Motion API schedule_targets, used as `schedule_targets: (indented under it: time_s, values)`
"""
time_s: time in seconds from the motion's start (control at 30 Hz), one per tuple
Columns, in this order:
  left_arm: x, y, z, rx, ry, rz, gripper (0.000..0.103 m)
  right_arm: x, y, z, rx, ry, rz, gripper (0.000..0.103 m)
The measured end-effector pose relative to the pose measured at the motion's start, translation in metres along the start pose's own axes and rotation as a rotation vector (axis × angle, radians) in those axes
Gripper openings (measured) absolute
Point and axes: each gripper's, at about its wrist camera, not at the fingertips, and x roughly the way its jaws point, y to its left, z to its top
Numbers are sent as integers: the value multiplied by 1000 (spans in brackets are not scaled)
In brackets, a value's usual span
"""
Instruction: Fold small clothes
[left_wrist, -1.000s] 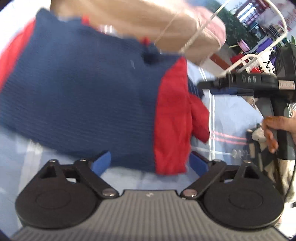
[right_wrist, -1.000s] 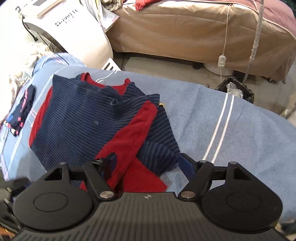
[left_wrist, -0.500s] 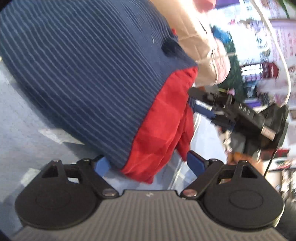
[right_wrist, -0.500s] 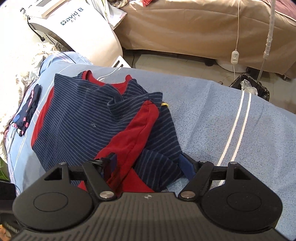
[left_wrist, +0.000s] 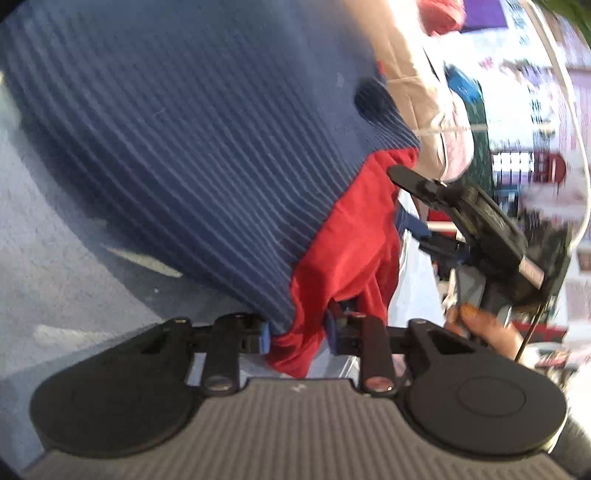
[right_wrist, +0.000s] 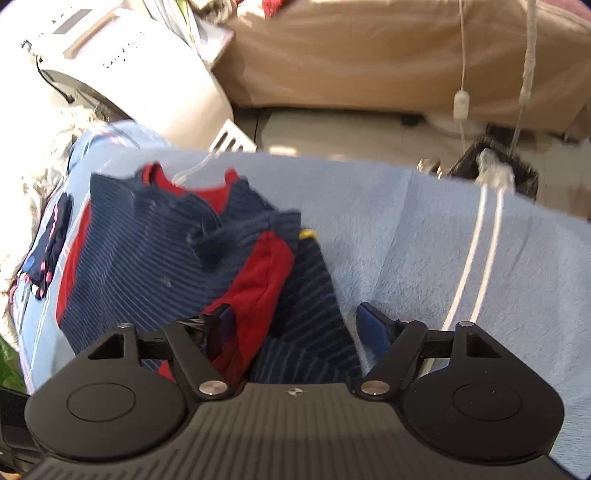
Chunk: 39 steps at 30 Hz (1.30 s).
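A small navy striped shirt with red side panels lies spread on a light blue blanket that covers the work surface, its red collar at the far edge. The shirt's near right part is bunched, with a red fold lying over the striped cloth.

The left gripper is clenched on the shirt: its blue pads press from both sides on a pinch of red cloth and navy hem at the near corner.

The right gripper is released, its jaws spread wide, straddling the bunched near part of the shirt. One blue pad rests against the red fold on the left; the other stands on the bare blanket to the right, apart from the cloth. In the left wrist view this gripper shows at the far right edge of the shirt, with the person's right hand on its handle.

A small dark garment lies at the blanket's left edge.
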Motion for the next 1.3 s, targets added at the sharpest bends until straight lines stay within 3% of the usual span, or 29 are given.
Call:
schedule_targets:
  time_s: [0.07, 0.13, 0.17, 0.2, 0.23, 0.27, 0.33, 0.4, 0.47, 0.57, 0.73, 0.9, 1.07, 1.13, 1.23, 1.3]
  values:
    - [3, -4, -3, -7, -9, -5, 40, 3, 1, 1, 1, 12, 18, 103]
    - [6, -24, -5, 125, -6, 50, 39, 7, 7, 2, -24, 48, 23, 103]
    - [7, -33, -8, 191, 0, 81, 34, 9, 10, 3, -48, 63, 6, 103]
    - [6, -36, -10, 211, 4, 96, 30, 8, 13, 4, -55, 71, -6, 84]
    - [5, -35, -11, 177, 9, 94, 22, 7, 10, 5, -21, 82, 37, 43]
    - [3, -29, -9, 116, 13, 91, 17, 7, 8, 5, 35, 91, 93, 23]
    - [2, -23, -6, 55, 30, 78, 15, 4, 17, 3, 7, 90, 59, 23]
    - [-4, -31, -6, 100, 37, 67, 13, -1, 23, 4, 27, 78, 46, 23]
    - [-15, -33, -2, 63, 33, 2, 12, -10, 27, 7, 93, 49, 65, 23]
    - [-43, -31, 9, -3, 17, -65, 12, -22, 50, 18, 73, 38, 75, 22]
    - [-106, -15, 36, -49, -74, -132, 11, -22, 104, 52, 124, 15, 176, 23]
    - [-166, 15, 73, -88, -176, -77, 11, 27, 181, 92, 115, 53, 229, 23]
    - [-204, 53, 100, -67, -239, 37, 11, 97, 249, 91, 90, 150, 190, 25]
    - [-211, 68, 109, -113, -241, 55, 12, 118, 269, 88, 60, 163, 154, 28]
    - [-222, 81, 122, -72, -227, 124, 15, 137, 288, 86, 34, 147, 106, 40]
    - [-234, 80, 125, -19, -216, 118, 16, 137, 298, 85, -14, 97, 73, 61]
